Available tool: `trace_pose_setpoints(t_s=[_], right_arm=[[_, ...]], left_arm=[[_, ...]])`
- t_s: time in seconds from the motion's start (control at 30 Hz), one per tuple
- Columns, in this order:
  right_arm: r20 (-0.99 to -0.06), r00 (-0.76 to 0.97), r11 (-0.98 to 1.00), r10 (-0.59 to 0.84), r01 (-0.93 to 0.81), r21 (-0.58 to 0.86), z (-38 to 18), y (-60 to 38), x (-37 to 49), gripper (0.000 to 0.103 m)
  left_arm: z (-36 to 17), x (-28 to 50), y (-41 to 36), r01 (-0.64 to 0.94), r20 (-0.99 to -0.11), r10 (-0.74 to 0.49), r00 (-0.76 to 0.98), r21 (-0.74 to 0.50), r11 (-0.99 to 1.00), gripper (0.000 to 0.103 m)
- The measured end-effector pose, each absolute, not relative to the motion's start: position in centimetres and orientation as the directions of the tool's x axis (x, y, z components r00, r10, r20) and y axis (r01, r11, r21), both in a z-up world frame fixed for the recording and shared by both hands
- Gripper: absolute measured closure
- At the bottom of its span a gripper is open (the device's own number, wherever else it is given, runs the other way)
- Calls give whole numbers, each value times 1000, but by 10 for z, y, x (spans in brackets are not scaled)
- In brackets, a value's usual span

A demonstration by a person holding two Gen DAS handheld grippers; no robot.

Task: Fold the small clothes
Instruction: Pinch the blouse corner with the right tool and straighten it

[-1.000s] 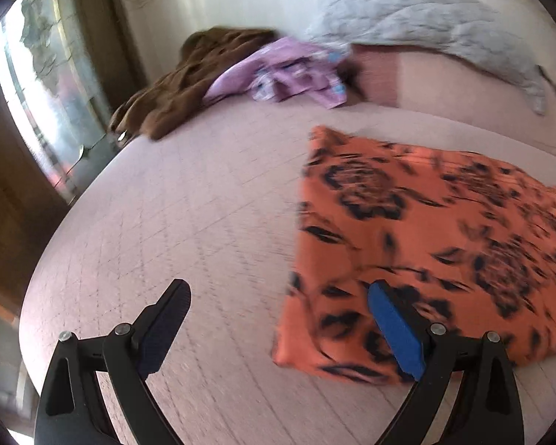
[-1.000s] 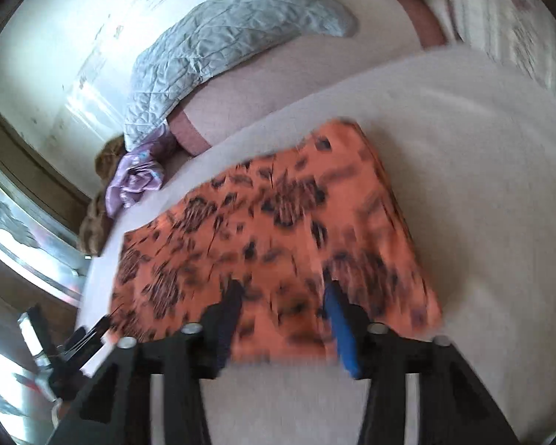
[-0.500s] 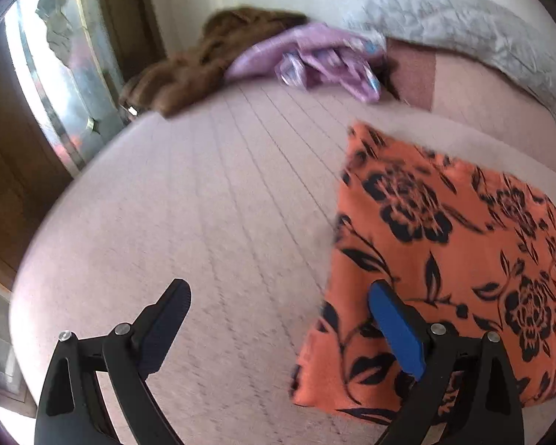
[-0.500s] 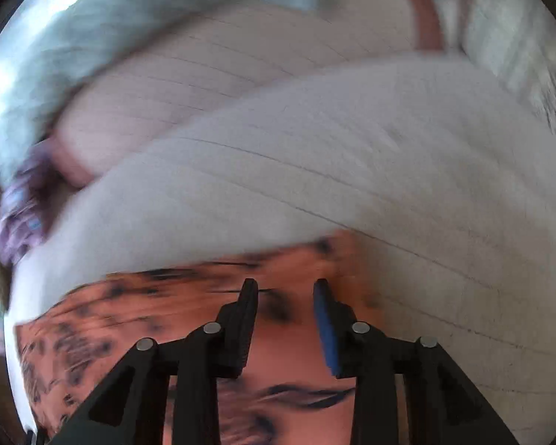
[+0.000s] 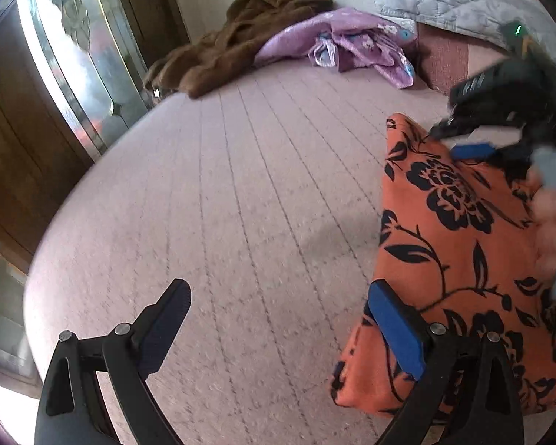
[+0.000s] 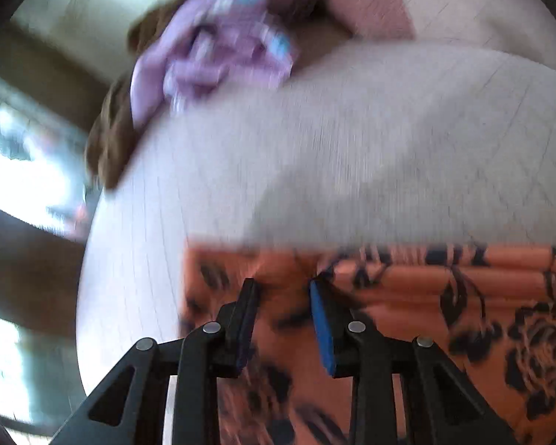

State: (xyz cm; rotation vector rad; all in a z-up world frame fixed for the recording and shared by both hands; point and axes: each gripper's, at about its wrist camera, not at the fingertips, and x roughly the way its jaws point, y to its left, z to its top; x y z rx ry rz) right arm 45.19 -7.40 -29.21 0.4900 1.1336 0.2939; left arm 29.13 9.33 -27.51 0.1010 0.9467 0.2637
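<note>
The left gripper (image 5: 278,319) gapes wide at the near corner of the orange cloth (image 5: 456,259) lying on the bed (image 5: 241,185), while the right gripper (image 6: 283,319), fingers parted, hovers over its far edge.

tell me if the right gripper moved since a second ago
Yes. The right gripper went from the orange floral cloth's near edge to its far edge, toward the purple garment.
</note>
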Motion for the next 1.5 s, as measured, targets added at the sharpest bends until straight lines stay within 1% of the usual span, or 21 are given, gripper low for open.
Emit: trace_pose_setpoints(t_s=[0.1,0.2,0.23,0.27,0.3,0.4,0.47,0.5,0.63,0.7,0.8,0.87,0.93,1.0,1.07,1.13,1.2,1.3,1.4,1.47,1.5], right_arm=[[-752,458,836,473,37,548,-267,-94,436,70],[-737,495,853,461,-18,521,-237,-128,391,67],[-730,508,857,457,-33,514,-226,-148,366,51],[-724,523,860,450,-34,510,-220,-164,345,24],[-717,546,863,432,-18,506,-215,-184,322,20],[-691,616,857,378,50,512,-208,-237,244,20],[-678,635,819,370,121,560,-214,-265,196,20],[-669,646,794,368,155,588,-221,-277,174,20],[-659,682,699,318,301,649,-247,-322,108,20],[-668,682,655,298,363,663,-259,-339,92,20],[-648,698,572,305,411,710,-274,-359,74,21],[-644,706,541,294,432,721,-281,-367,70,21],[-619,722,482,309,442,757,-293,-375,72,23],[-614,728,449,305,459,767,-305,-380,77,27],[-622,728,429,288,482,764,-320,-384,86,41],[-614,742,400,268,494,772,-331,-389,93,45],[-602,758,390,251,490,779,-334,-391,100,45],[-602,764,412,231,484,772,-333,-389,109,45],[-595,774,427,219,472,771,-332,-388,109,45],[-594,775,437,215,468,769,-332,-388,109,45],[-595,775,442,213,466,766,-332,-388,109,45]], left_arm=[[-264,289,94,-193,-763,262,591,181,964,7],[-238,272,84,-187,-672,251,697,167,968,7],[-232,266,75,-154,-650,219,728,155,976,7],[-230,260,68,-111,-646,174,743,138,984,7],[-230,258,61,-72,-649,139,748,128,989,7],[-244,256,27,103,-715,30,698,142,985,7],[-270,260,9,178,-799,9,602,145,973,7],[-286,264,6,184,-838,35,545,161,970,6],[-279,257,3,181,-814,55,578,194,964,4],[-261,244,9,163,-774,22,633,161,973,4],[-243,221,10,157,-697,32,716,206,966,4],[-235,214,18,134,-672,43,739,209,969,4],[-236,216,26,106,-675,51,736,190,976,4],[-239,223,31,60,-680,100,726,208,976,4],[-241,228,36,23,-677,137,723,222,975,4],[-242,235,39,9,-671,157,725,237,971,4],[-244,241,39,-4,-670,174,721,248,969,4],[-254,253,43,-10,-706,164,689,217,976,4],[-290,275,39,15,-799,178,574,228,974,4],[-279,271,41,-6,-784,155,601,189,982,5],[-269,266,39,23,-770,116,627,167,986,5]])
